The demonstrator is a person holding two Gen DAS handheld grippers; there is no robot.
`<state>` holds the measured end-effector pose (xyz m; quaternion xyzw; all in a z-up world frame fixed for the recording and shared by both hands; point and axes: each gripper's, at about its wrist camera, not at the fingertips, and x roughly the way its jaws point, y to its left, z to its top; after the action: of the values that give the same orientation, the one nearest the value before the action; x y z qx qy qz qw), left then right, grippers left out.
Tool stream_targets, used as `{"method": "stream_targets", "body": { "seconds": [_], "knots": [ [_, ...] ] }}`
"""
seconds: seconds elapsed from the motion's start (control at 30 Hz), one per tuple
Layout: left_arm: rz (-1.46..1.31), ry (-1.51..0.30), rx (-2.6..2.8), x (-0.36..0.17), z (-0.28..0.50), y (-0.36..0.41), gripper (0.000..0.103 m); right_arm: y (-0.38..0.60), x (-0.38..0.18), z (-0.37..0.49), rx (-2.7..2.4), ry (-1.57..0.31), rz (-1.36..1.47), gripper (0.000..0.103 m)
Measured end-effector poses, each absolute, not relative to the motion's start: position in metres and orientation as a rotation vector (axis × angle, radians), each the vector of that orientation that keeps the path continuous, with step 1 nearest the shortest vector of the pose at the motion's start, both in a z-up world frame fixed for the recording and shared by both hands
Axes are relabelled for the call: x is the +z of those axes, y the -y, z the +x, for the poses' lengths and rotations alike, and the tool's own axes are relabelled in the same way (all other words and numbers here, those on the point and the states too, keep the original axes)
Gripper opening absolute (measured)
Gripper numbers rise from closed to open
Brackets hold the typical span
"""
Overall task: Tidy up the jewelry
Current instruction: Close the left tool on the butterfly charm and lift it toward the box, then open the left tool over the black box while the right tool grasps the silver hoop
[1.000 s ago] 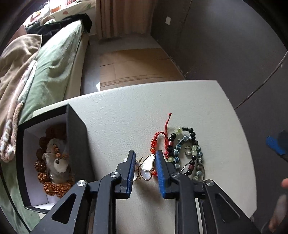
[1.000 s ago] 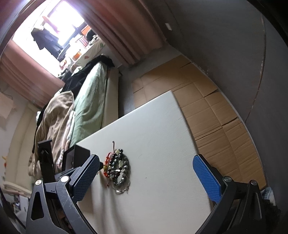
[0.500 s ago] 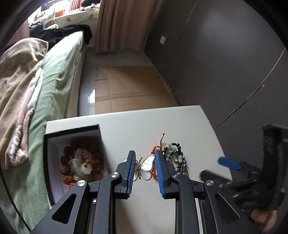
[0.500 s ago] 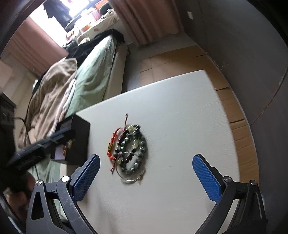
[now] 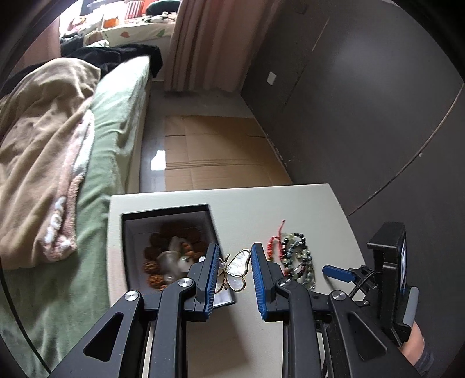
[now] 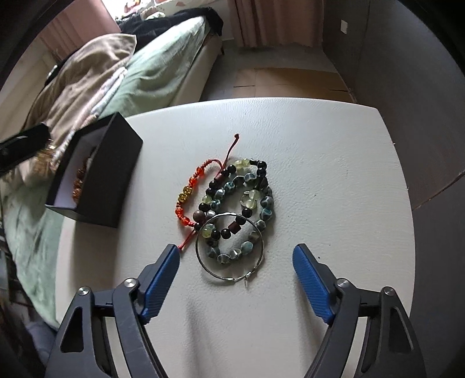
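Left wrist: butterfly brooch clamped; right wrist: silver hoop.

light: daylight from far window | glare: overexposed there | edges: fisheye-bent, vignetted | blur: slight

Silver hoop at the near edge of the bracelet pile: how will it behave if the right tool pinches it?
The silver hoop looks like thin rigid wire, so probably stiff and light. Smooth metal lying flat on the table may slip from the pads. It overlaps the beaded bracelets, so lifting could drag them. The right tool is closing, with nothing yet pinched.
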<state>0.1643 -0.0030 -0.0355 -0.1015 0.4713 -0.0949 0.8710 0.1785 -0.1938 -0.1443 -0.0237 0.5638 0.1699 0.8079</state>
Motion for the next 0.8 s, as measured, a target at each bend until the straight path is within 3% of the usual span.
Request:
{"method": "stream_targets", "body": {
  "seconds": [0.17,0.3,0.63,0.7,0.77,0.8],
  "knots": [
    [-0.214,-1.005,-0.177,-0.040,0.162,-0.012,0.024,0.181,-0.148,0.174,0.338,-1.198,-0.165,0.069],
    [-0.213,-1.027,-0.171,-0.047,0.160,-0.019,0.024,0.181,-0.145,0.173,0.324,-1.191,-0.200,0.051],
    [-0.264,-1.094,-0.167,-0.058,0.159,-0.032,0.024,0.198,-0.112,0.164,0.374,-1.140,-0.084,0.050],
    [-0.282,-1.102,-0.168,-0.059,0.160,-0.036,0.030,0.201,-0.104,0.163,0.386,-1.116,-0.038,0.050],
    [-0.299,-1.092,-0.178,-0.058,0.159,-0.039,0.059,0.203,-0.095,0.162,0.407,-1.087,0.013,0.050],
    [-0.304,-1.082,-0.181,-0.057,0.157,-0.039,0.065,0.200,-0.093,0.162,0.417,-1.074,0.033,0.050]
  ]
}}
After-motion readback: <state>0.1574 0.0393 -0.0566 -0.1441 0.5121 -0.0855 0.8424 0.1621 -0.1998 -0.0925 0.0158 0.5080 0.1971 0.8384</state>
